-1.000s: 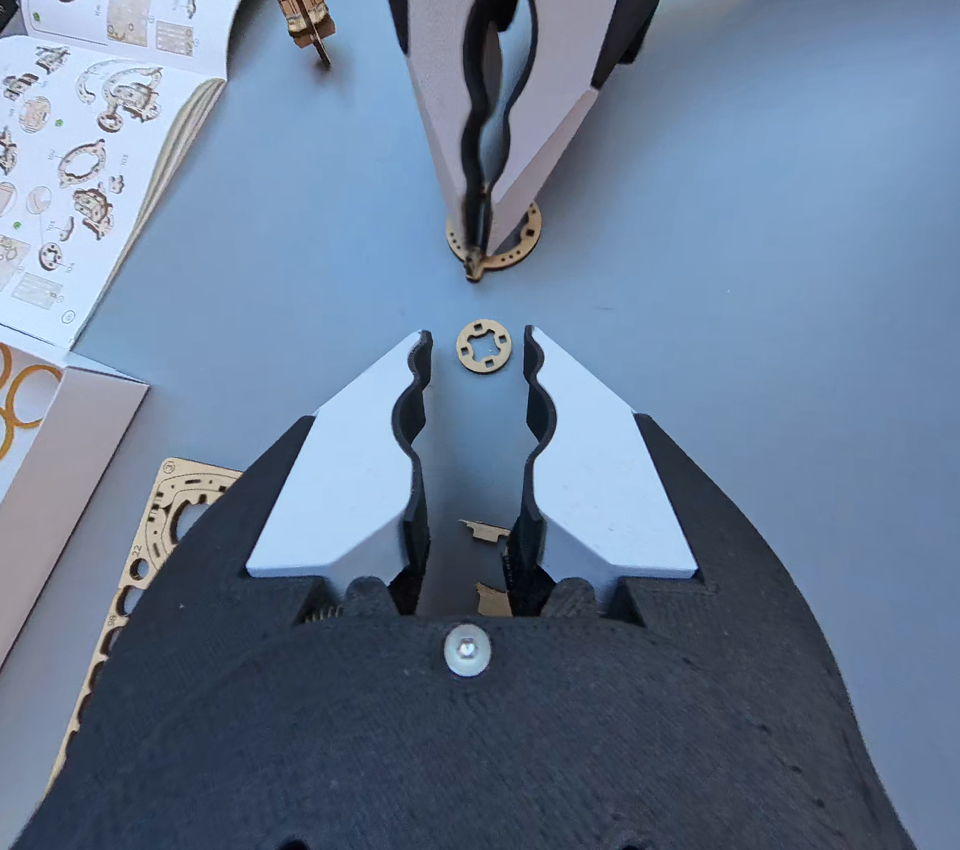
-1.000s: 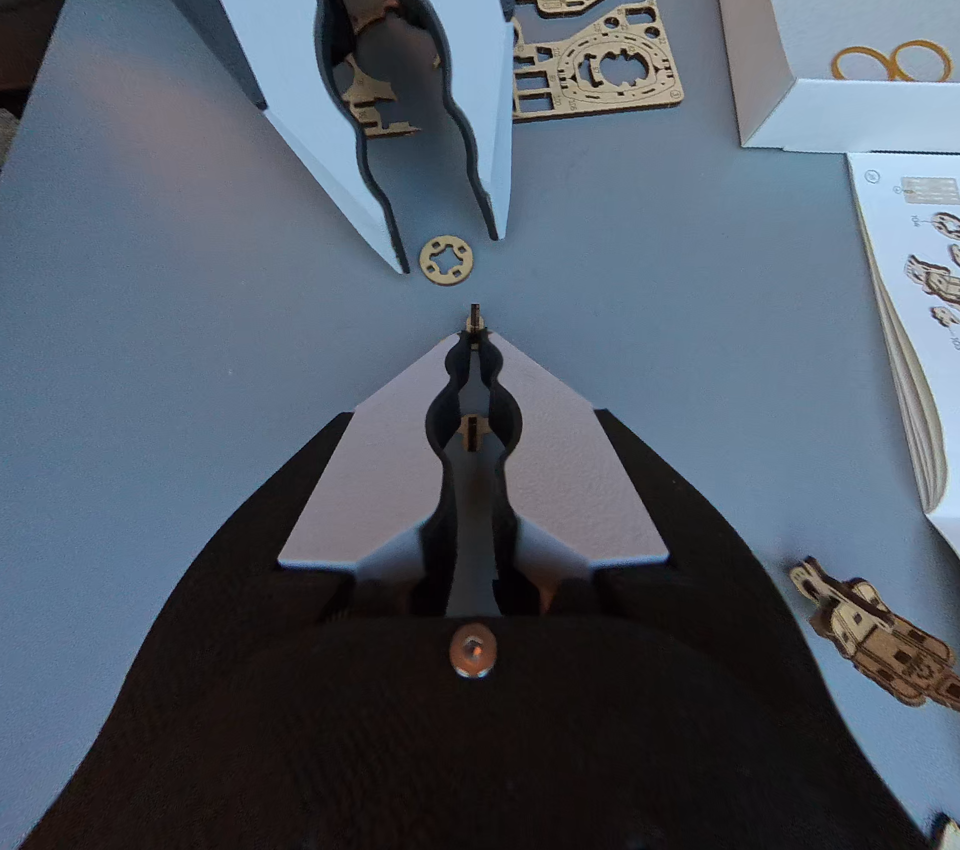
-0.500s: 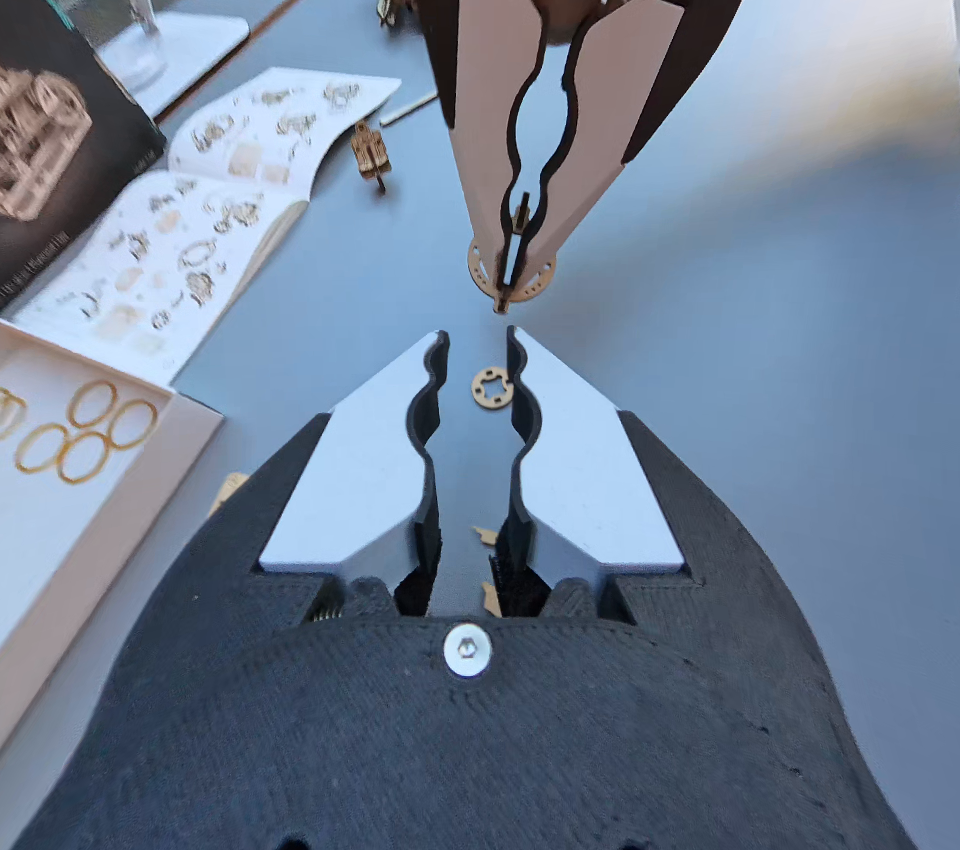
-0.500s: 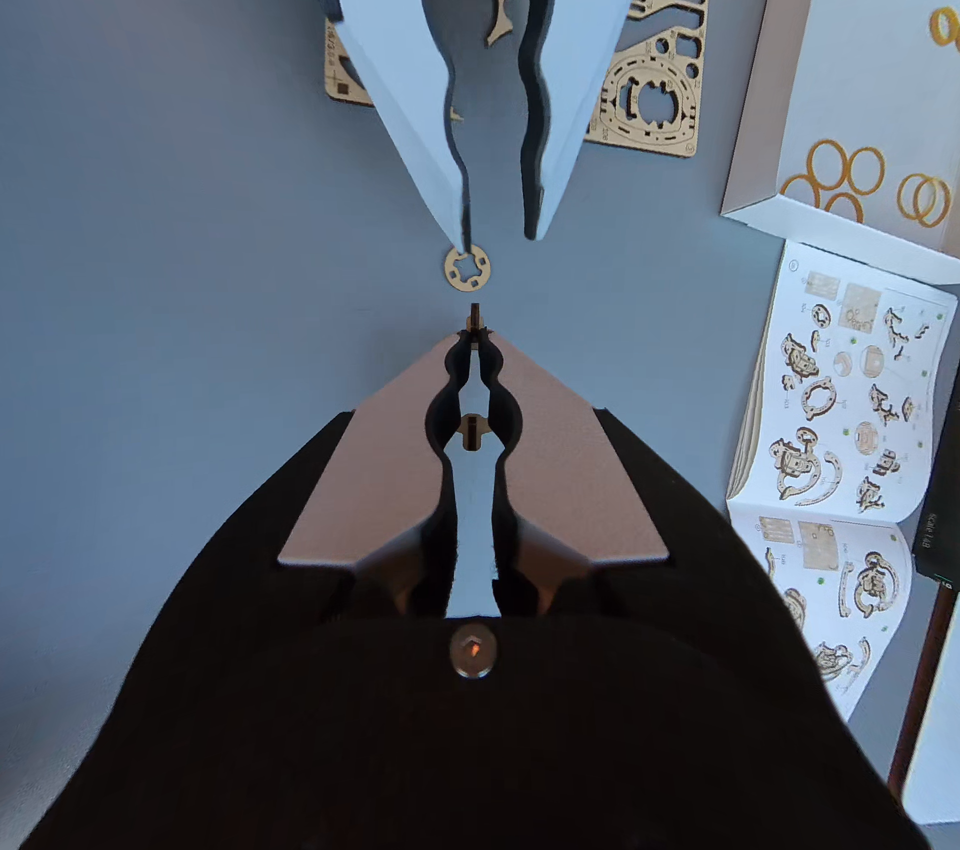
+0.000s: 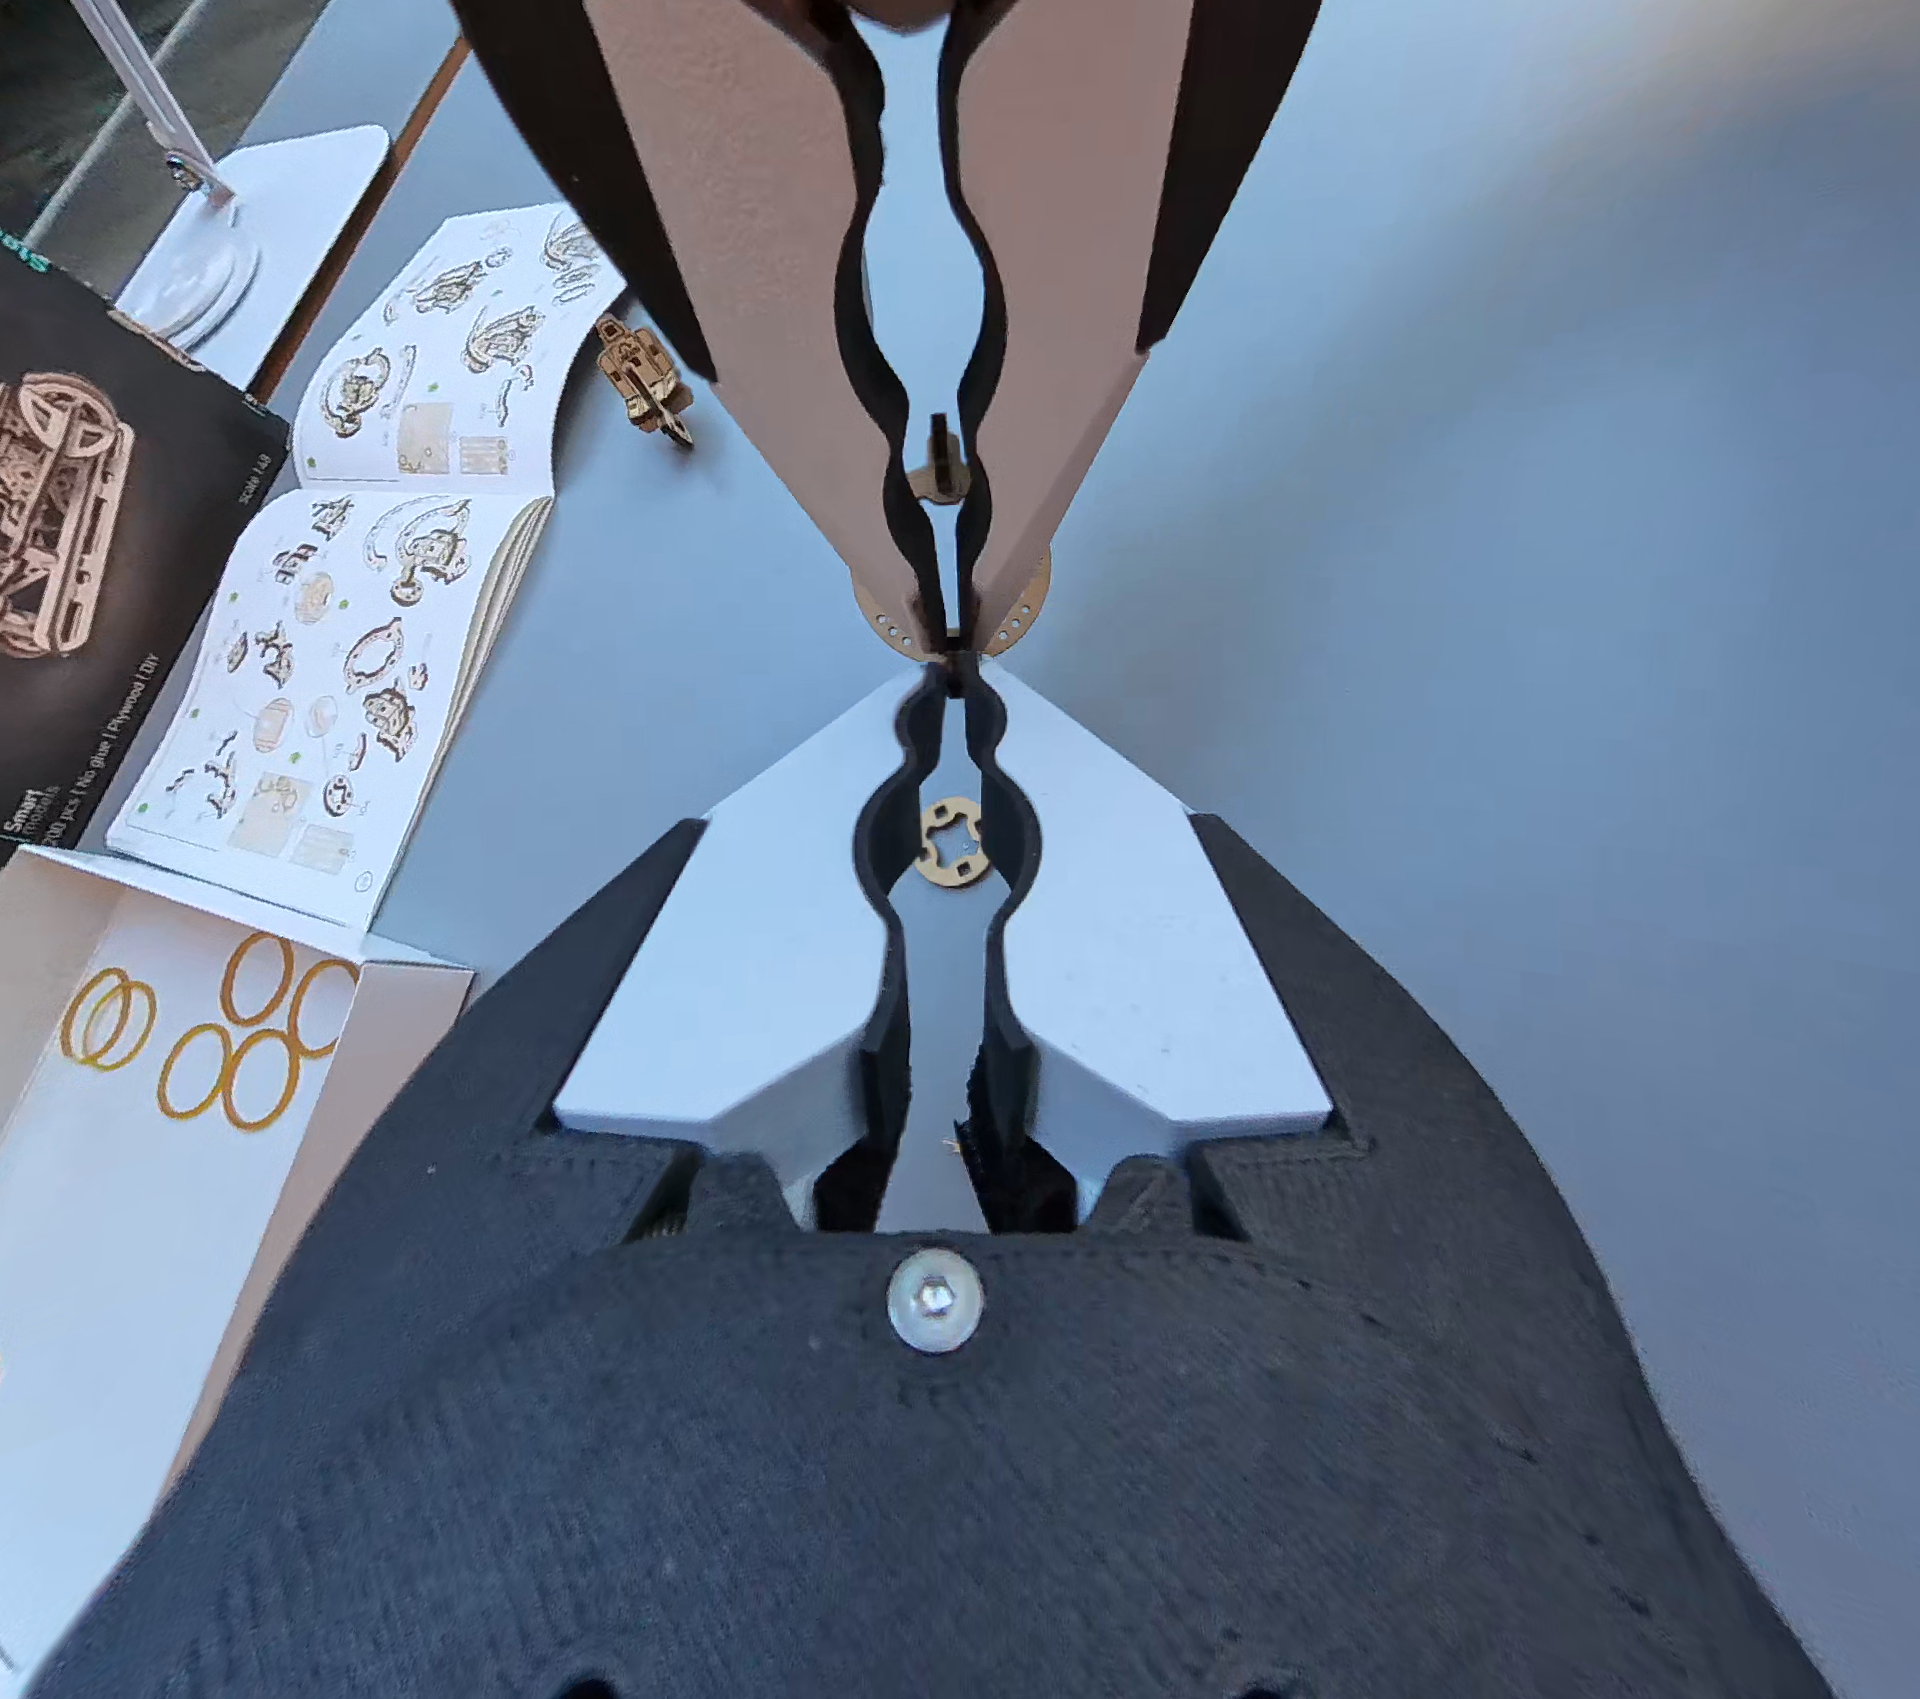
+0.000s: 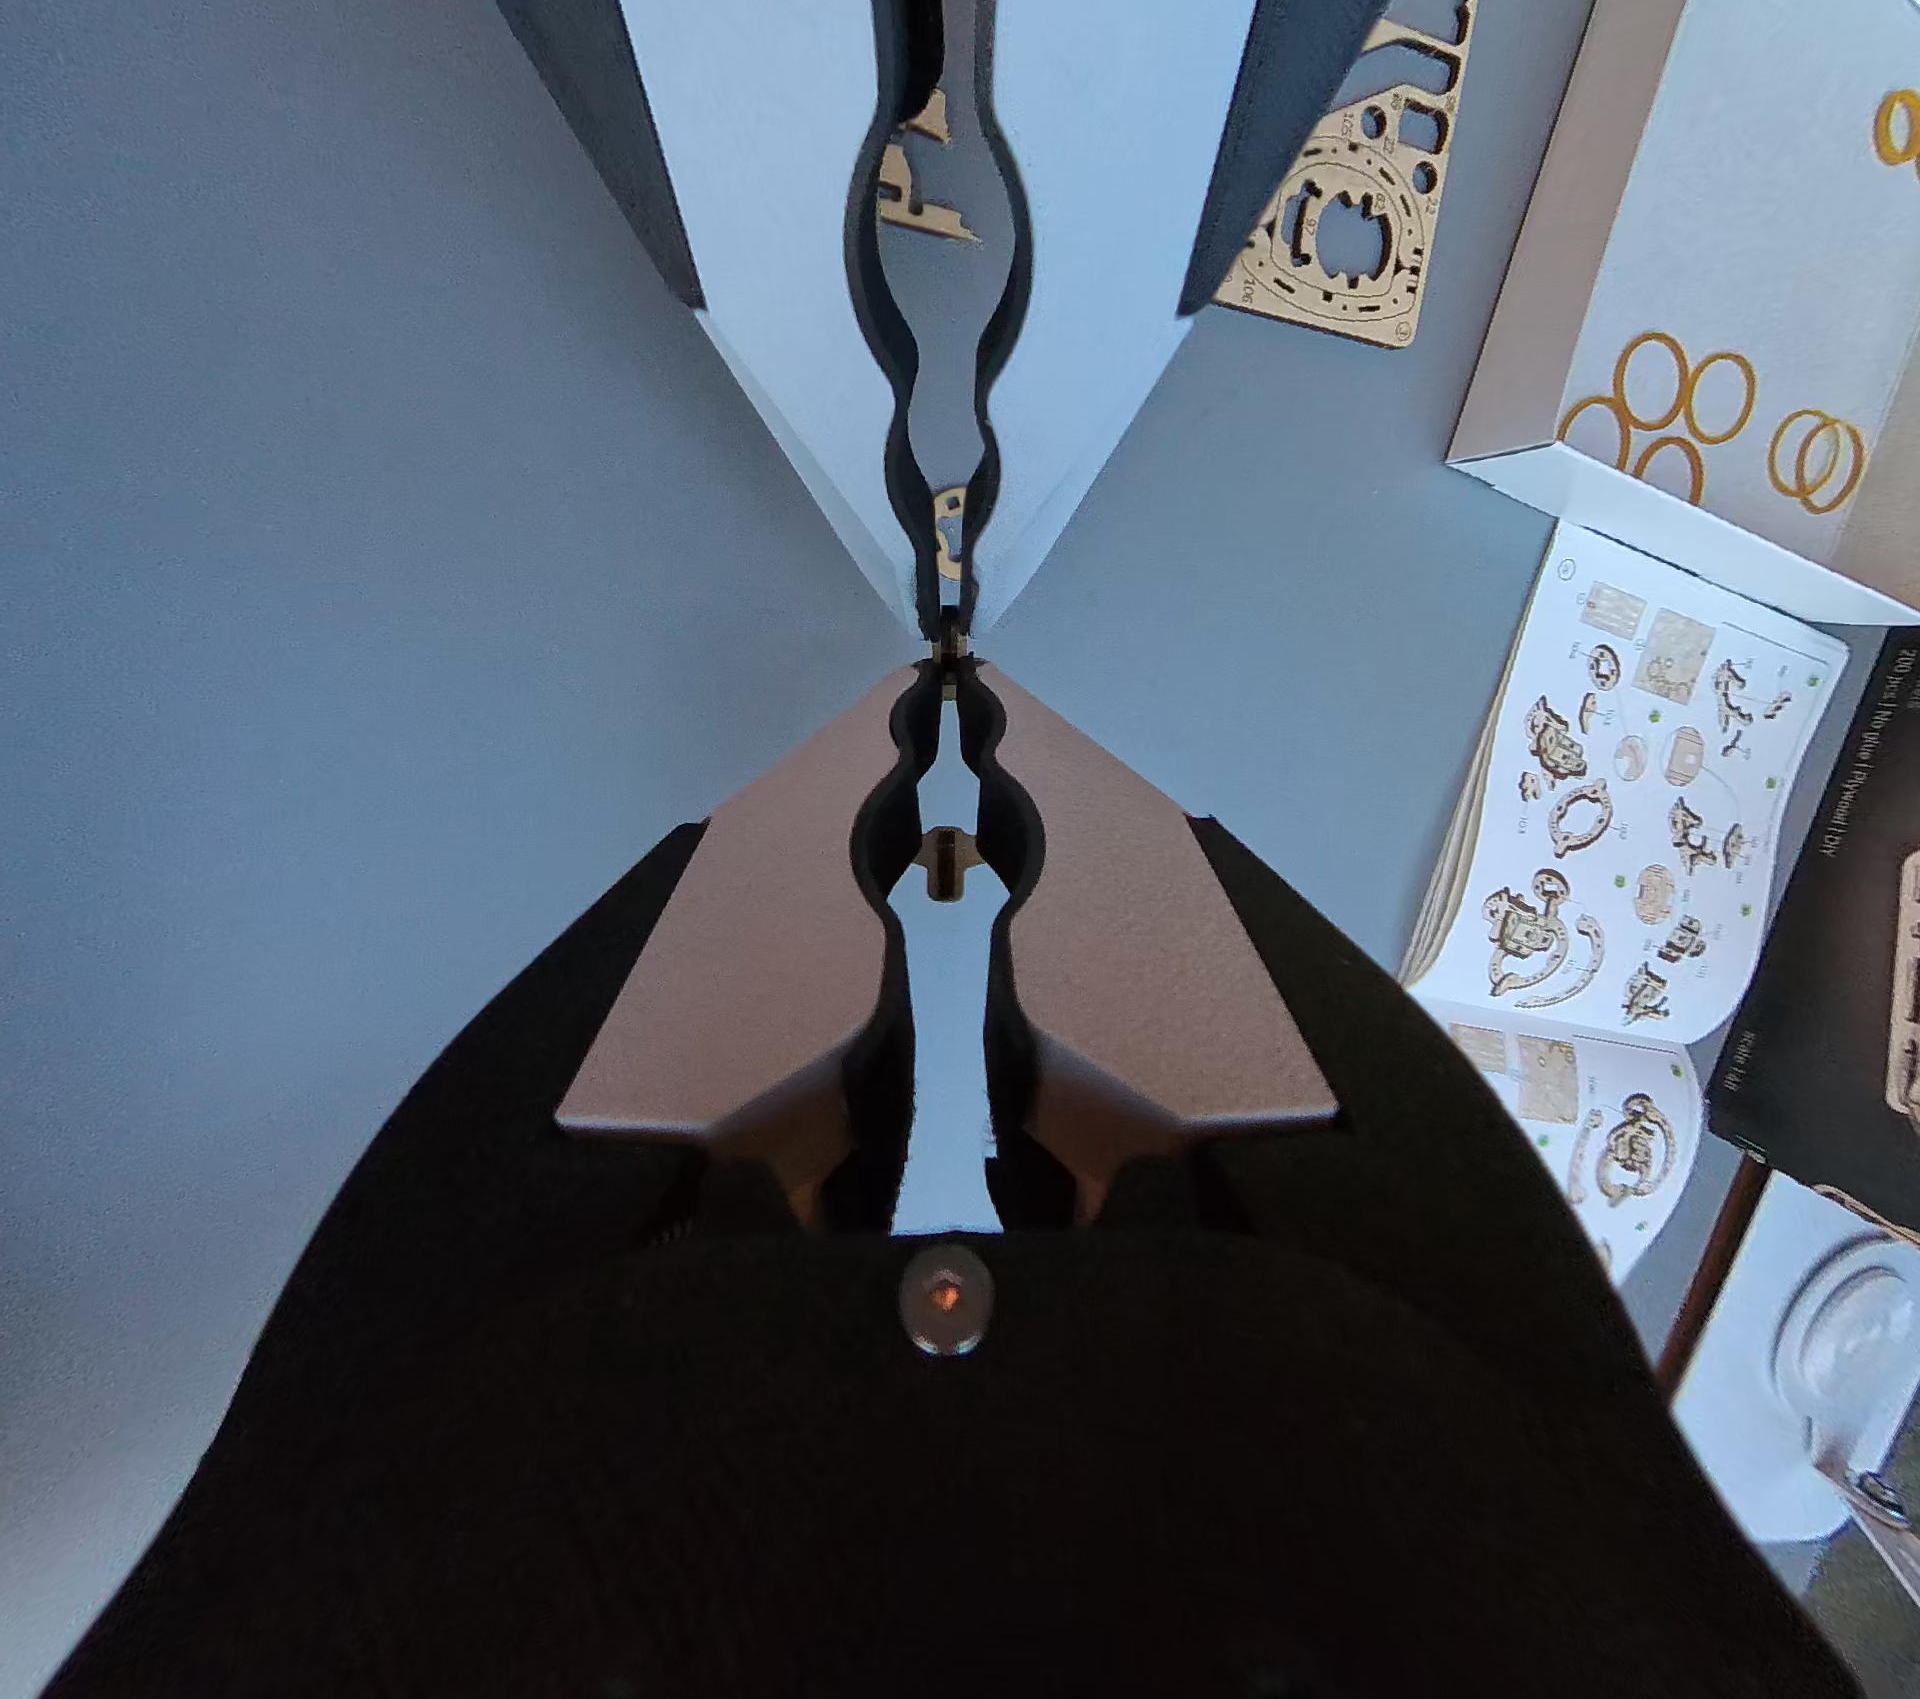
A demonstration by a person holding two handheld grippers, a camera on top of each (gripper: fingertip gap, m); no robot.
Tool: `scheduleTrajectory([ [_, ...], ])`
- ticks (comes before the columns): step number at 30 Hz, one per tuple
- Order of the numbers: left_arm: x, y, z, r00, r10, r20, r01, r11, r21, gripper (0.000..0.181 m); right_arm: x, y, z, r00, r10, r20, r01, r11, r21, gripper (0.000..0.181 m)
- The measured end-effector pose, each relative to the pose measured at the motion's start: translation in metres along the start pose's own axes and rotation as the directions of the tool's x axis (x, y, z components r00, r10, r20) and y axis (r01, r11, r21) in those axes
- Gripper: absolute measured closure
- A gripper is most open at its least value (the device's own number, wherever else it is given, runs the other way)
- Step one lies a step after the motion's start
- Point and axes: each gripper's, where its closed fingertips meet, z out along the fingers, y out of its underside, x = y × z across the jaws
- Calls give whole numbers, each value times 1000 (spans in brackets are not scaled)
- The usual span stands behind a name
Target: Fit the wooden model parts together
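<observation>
Closest in the left wrist view is the black, coarse-textured body of the left gripper (image 5: 951, 681), with white wedge-shaped fingers lined by wavy black pads (image 5: 894, 818). Its tips are drawn together. In the oval hollow behind them a small flat wooden ring (image 5: 940, 849) shows, pale plywood with a notched, cross-like hole, apparently lying on the smooth grey table (image 5: 1455, 714).

Tip to tip with it (the two nearly touch) comes the right gripper (image 5: 948, 641), clamped on a slim wooden peg (image 6: 945, 865). The peg's long axis runs along the fingers and points straight at the left gripper; a short tan cross-tab sits partway along it, and its dark end pokes out at the tips. Whether the left tips pinch that end cannot be told. A thin perforated wooden disc (image 5: 1023, 610) shows on both sides behind the right fingertips.

Farther off lie a white carton tray (image 5: 156, 1182) holding yellow rubber bands (image 5: 229, 1073), an open instruction booklet (image 5: 343, 631), a small assembled wooden piece (image 5: 644, 387), a black box (image 5: 62, 527), and, in the right wrist view, a laser-cut plywood sheet (image 6: 1340, 215).
</observation>
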Motion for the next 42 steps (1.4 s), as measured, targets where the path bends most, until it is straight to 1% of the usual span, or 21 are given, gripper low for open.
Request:
scheduleTrajectory([
  [1, -1, 1, 0, 1000, 8, 10, -8, 1000, -10, 173, 1, 0, -1, 1000, -9, -10, 9, 1000, -4, 180],
  [5, -1, -2, 3, 1000, 18, 13, -18, 1000, -20, 173, 2, -1, -4, 999, -40, -12, 40, 999, -26, 180],
  [7, -2, -3, 4, 999, 31, 22, -31, 999, -18, 180, 2, 0, -5, 999, -49, -10, 49, 998, -51, 180],
  [8, -5, -4, 4, 998, 35, 43, -34, 999, -15, 180, 5, 1, -6, 998, -57, -25, 56, 997, -58, 175],
  [12, -17, -8, -1, 995, -30, 100, 26, 999, 40, 181, 34, -11, -29, 969, -106, -223, 103, 994, -25, 155],
  [14, -29, -8, -7, 983, -95, 155, 83, 993, 80, 180, 48, -28, -62, 935, -78, -346, 114, 990, 87, 145],
  [16, -43, -9, -15, 959, -171, 228, 142, 980, 137, 181, 65, -37, -107, 876, 73, -477, 76, 955, 286, 133],
  [17, -51, -11, -20, 941, -209, 265, 165, 970, 179, 181, 71, -35, -131, 839, 208, -503, 33, 903, 427, 127],
  [18, -56, -14, -26, 923, -245, 295, 184, 958, 220, 181, 76, -30, -152, 800, 370, -473, -21, 804, 594, 122],
  [19, -62, -17, -32, 905, -275, 324, 195, 946, 259, 181, 77, -24, -167, 776, 522, -353, -85, 642, 762, 122],
  [20, -65, -22, -37, 889, -299, 346, 198, 933, 299, 181, 76, -18, -173, 763, 626, -162, -169, 435, 884, 123],
  [21, -67, -27, -41, 879, -317, 356, 195, 921, 338, 181, 75, -11, -170, 741, 671, 36, -266, 244, 932, 121],
  [22, -68, -33, -45, 871, -332, 361, 191, 908, 374, 181, 74, -4, -157, 703, 685, 192, -369, 120, 922, 121],
  [23, -69, -39, -47, 867, -343, 361, 184, 894, 408, 181, 72, 0, -140, 660, 690, 296, -455, 54, 889, 124],
  [25, -69, -50, -52, 858, -373, 352, 183, 864, 469, 181, 68, -1, -114, 598, 694, 401, -546, -13, 837, 130],
  [27, -68, -58, -54, 856, -418, 305, 214, 822, 527, 181, 64, -13, -107, 580, 666, 469, -576, -71, 814, 130],
  [29, -68, -62, -54, 848, -470, 246, 264, 776, 573, 181, 64, -23, -101, 568, 666, 484, -593, -77, 802, 137],
  [32, -70, -63, -53, 838, -500, 218, 292, 748, 595, 181, 63, -29, -93, 579, 698, 422, -585, -4, 811, 153],
  [36, -68, -59, -49, 837, -505, 211, 305, 751, 586, 181, 66, -29, -87, 578, 747, 329, -560, 70, 826, 161],
  [38, -68, -56, -48, 834, -504, 225, 303, 758, 578, 181, 67, -28, -86, 566, 758, 325, -564, 68, 823, 163],
  [42, -70, -52, -43, 828, -498, 259, 294, 778, 555, 181, 70, -25, -79, 540, 774, 329, -577, 56, 815, 179],
])
